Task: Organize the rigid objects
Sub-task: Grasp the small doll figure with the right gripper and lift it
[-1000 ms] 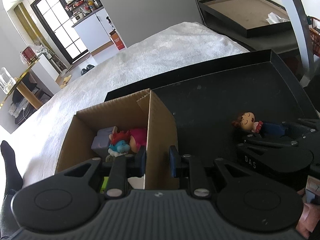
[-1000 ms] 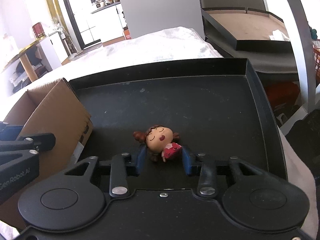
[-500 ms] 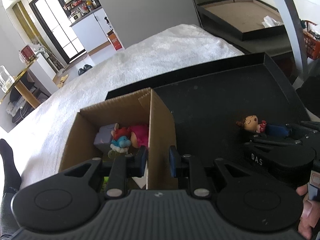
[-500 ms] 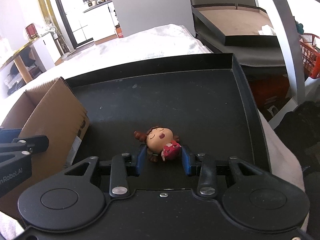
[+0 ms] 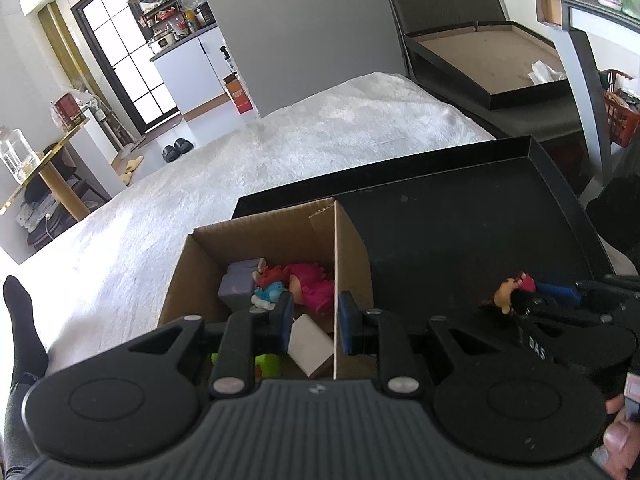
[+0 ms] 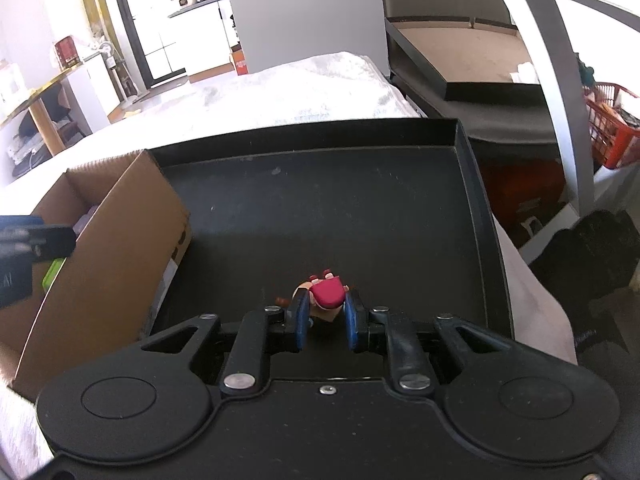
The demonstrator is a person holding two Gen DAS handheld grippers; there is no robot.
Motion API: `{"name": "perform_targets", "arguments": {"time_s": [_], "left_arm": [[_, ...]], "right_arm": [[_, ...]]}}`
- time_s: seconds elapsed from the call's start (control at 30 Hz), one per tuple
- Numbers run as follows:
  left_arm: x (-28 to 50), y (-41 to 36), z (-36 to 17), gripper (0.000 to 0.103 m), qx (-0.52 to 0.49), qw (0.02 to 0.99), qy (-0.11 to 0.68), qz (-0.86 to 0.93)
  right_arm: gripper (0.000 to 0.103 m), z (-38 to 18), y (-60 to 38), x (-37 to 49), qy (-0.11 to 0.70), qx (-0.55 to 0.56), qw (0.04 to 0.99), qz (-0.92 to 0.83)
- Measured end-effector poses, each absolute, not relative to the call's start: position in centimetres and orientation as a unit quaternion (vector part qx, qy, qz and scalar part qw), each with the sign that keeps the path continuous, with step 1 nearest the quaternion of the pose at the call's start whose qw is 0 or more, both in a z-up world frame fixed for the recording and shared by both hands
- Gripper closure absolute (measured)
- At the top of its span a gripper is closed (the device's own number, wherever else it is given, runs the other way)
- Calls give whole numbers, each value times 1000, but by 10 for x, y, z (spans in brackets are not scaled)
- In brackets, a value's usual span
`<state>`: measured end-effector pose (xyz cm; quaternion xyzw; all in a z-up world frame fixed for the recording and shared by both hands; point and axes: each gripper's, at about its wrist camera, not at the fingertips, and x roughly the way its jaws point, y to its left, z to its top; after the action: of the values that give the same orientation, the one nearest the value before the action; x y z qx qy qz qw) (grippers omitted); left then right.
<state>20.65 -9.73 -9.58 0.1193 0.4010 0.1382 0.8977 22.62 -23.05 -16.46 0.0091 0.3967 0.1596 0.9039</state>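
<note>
Doll (image 6: 325, 298) was clamped in our right gripper (image 6: 325, 322), box (image 5: 280, 240) off to its left; left gripper (image 5: 312, 328) straddled box wall, no squeeze.

The cardboard box (image 5: 352, 256) is matt brown paperboard; the tray (image 6: 340, 216) is matt black, finely speckled; the blanket (image 5: 280, 152) is white, fluffy cloth; the figurine (image 6: 326, 296) looks like smooth, slightly glossy plastic.
</note>
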Motion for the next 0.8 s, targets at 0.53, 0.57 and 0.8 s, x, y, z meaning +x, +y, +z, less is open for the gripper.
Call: {"name": "perform_targets", "arguments": {"time_s": [0.53, 0.57, 0.8], "left_arm": [[192, -78, -87, 81, 94, 905, 390, 141], [191, -75, -86, 81, 90, 905, 389, 143], [185, -58, -81, 81, 66, 908, 385, 147]], "right_arm": [[84, -130, -218, 206, 373, -23, 913, 163], [84, -126, -215, 205, 370, -26, 914, 166], [84, -103, -205, 207, 362, -38, 915, 172]]}}
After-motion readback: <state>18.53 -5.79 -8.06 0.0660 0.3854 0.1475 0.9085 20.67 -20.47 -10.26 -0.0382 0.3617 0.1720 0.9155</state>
